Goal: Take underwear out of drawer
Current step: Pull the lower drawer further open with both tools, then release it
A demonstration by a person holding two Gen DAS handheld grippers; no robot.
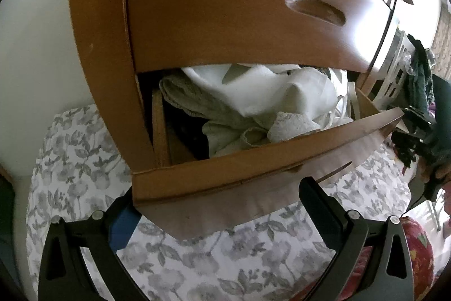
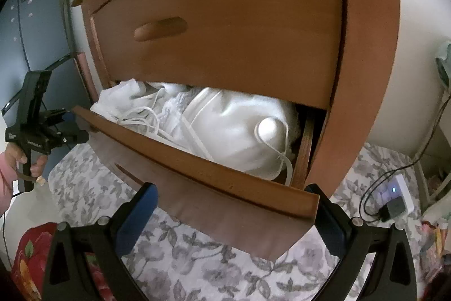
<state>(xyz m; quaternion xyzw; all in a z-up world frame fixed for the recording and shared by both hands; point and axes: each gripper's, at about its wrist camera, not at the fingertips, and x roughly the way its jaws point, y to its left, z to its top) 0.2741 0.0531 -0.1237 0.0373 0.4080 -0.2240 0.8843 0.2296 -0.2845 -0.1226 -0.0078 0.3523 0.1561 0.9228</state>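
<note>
The part-open drawer [image 2: 197,174] brims with crumpled white underwear [image 2: 239,126]; the left gripper [image 1: 217,205] and right gripper [image 2: 234,205] both hold their fingers wide, empty.

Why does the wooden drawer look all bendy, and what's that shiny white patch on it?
Left wrist view: the fisheye lens bows the open drawer, and glare whitens the upper drawer front. Right wrist view: same bending, softer light, the white clothes look washed out.

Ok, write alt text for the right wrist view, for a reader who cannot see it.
A wooden drawer stands partly open, stuffed with white underwear and tangled straps, below a shut upper drawer. The right gripper hangs open before the drawer front; the left gripper, held in a hand, is at the drawer's left end.
</note>
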